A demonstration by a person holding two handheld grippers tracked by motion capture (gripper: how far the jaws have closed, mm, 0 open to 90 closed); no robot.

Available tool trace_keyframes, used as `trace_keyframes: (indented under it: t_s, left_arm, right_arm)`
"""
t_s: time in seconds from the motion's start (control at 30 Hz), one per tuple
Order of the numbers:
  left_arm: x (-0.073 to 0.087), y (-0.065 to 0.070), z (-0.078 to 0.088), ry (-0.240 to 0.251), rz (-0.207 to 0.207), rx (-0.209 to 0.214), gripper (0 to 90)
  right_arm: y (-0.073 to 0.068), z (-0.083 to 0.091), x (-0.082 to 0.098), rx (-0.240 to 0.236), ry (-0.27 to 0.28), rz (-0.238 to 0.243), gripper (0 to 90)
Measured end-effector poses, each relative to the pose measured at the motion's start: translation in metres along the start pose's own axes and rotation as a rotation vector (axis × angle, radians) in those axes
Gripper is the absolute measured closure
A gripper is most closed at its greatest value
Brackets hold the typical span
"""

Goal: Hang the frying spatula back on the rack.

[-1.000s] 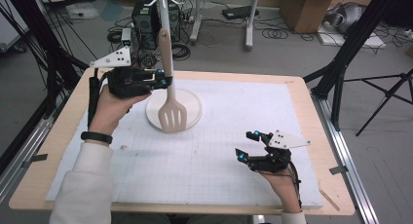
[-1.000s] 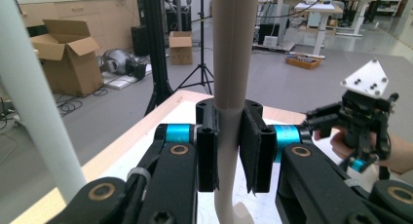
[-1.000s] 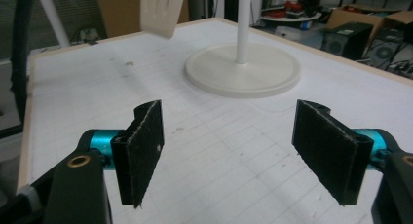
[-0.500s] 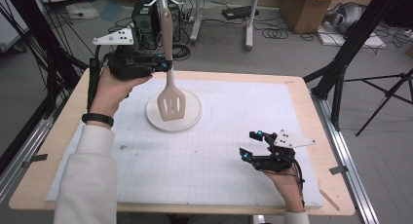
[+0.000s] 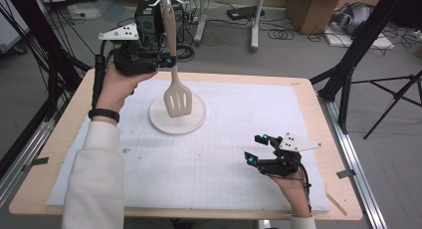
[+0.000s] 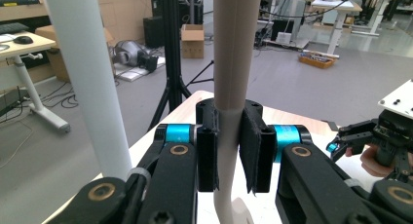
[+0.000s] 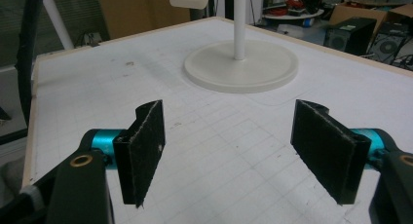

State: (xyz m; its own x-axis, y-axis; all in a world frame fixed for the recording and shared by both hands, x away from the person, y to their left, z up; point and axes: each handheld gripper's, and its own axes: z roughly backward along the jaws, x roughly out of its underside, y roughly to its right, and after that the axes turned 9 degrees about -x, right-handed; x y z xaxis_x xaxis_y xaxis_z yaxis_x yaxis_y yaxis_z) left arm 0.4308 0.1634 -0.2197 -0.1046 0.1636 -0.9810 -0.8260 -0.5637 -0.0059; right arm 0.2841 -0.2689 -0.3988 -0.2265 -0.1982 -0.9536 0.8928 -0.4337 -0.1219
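Beige spatula (image 5: 175, 97) handle top cut off w/ left tongs (image 6: 228, 151) clamped on it; right tongs (image 7: 238, 151) wide, empty.

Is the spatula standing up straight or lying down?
Upright. The left gripper is shut on the spatula's handle, blade hanging down above the stand's base.

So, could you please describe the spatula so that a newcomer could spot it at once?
Start at the white gridded mat on the wooden table, then find the round white stand base toward its far left. Hanging just above it, clamped by the left tool, is the beige spatula, the one thing with a slotted blade.
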Motion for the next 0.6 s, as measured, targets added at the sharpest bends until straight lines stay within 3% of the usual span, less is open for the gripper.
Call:
trace_keyframes:
  t_s: [0.23,0.6]
  left_arm:
    - [-0.0002,0.0032,-0.0028,0.001,-0.007,0.017,78.1]
    - [-0.0037,0.0054,-0.0061,-0.005,-0.018,0.003,78.0]
  right_arm:
    - [0.0004,0.0004,0.0003,0.000,0.009,0.008,27.3]
    - [0.0004,0.0000,0.0006,0.000,0.002,0.006,27.4]
